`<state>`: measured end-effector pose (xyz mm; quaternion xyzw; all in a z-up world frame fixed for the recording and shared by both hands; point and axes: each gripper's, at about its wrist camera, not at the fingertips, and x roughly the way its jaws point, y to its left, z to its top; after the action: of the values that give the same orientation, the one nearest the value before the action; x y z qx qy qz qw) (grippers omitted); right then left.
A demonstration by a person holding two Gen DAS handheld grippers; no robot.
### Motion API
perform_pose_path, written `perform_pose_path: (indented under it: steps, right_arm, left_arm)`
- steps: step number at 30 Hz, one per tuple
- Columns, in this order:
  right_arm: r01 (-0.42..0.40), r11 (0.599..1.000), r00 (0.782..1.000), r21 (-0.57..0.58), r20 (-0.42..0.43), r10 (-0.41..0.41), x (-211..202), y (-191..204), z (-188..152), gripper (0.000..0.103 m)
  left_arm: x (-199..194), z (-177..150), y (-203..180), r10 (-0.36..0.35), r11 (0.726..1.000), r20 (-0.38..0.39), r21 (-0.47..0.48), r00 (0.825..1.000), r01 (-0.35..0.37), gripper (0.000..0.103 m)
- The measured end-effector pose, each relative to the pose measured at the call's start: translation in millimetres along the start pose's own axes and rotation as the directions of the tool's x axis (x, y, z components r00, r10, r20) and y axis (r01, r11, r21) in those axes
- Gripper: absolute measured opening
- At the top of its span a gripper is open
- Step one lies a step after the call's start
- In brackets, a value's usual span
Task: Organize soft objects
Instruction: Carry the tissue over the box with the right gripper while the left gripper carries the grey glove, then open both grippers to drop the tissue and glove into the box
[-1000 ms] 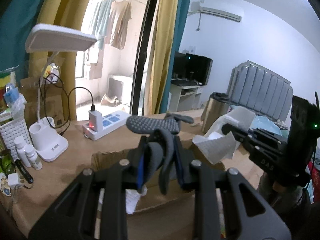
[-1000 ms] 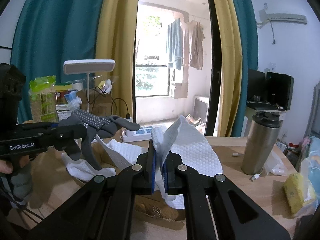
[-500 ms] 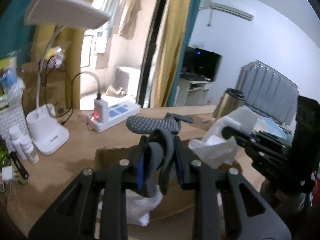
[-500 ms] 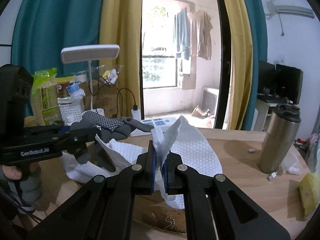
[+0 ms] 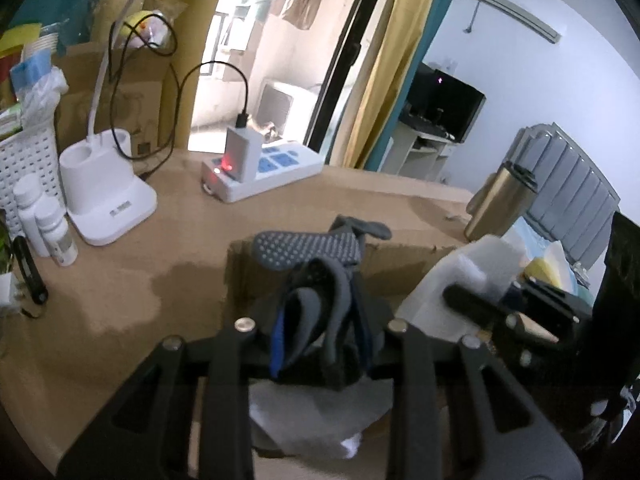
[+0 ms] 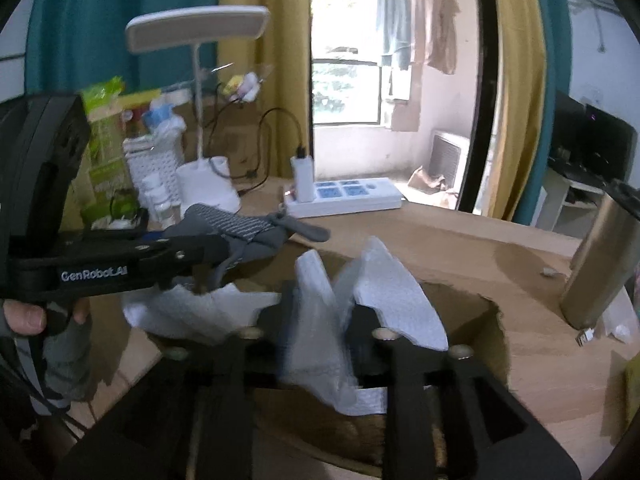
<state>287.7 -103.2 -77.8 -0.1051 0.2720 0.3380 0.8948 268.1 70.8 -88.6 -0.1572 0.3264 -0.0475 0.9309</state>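
A grey dotted glove (image 5: 308,248) is bunched between the blue pads of my left gripper (image 5: 320,320), whose jaws are opening; the pads still press on it. It hangs just over an open cardboard box (image 5: 400,256) on the wooden table. My right gripper (image 6: 318,320) is over the same box, its jaws opening wide. A white textured cloth (image 6: 384,292) stands loose between them, blurred. In the right wrist view the left gripper (image 6: 208,248) comes in from the left with the glove (image 6: 240,226). Another white cloth (image 6: 200,312) lies in the box below it.
A white power strip (image 5: 276,168) with a charger lies behind the box. At the left stand a lamp base (image 5: 104,200), small white bottles (image 5: 44,216) and a white basket (image 5: 24,160). A steel tumbler (image 6: 600,264) stands at the right. A person's hand (image 6: 24,316) holds the left gripper.
Both grippers have come down and forward over the box. The right jaws have gone from shut on the white cloth to wide apart. The glove is still in the left gripper.
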Motion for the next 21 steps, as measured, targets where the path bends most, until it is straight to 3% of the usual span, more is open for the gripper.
perform_pose_path:
  steps: [1,3,4,5,7,14,21]
  right_arm:
    - [-0.003,1.0,1.0,-0.008,-0.004,0.003,0,2,0,0.053]
    - [-0.004,1.0,1.0,-0.017,-0.004,0.004,0,6,0,0.061]
    - [0.007,1.0,1.0,-0.022,0.001,-0.007,-1,7,1,0.062]
    - [0.016,1.0,1.0,-0.024,0.008,-0.016,-3,8,1,0.062]
    - [0.028,0.999,0.999,-0.019,0.024,-0.028,-7,7,2,0.063]
    - [0.094,0.995,0.994,0.027,0.058,-0.095,-27,-7,2,0.063]
    - [0.153,0.987,0.988,0.045,-0.004,-0.153,-32,-18,-5,0.064]
  left_arm:
    - [0,0,-1,-0.002,1.0,-0.003,0.003,1.0,0.002,0.032]
    - [-2,0,-3,-0.009,1.0,-0.005,0.011,1.0,0.009,0.035]
    - [-3,-1,-4,-0.011,1.0,-0.005,0.016,1.0,0.011,0.045]
    - [-6,-2,-5,-0.011,1.0,-0.001,0.021,1.0,0.011,0.062]
    - [-12,-3,-6,-0.025,1.0,0.016,0.017,1.0,0.024,0.075]
    - [-31,-3,-7,-0.029,1.0,0.042,0.012,0.999,0.028,0.076]
    - [-52,-8,-16,-0.039,0.998,0.068,0.045,0.997,0.036,0.076]
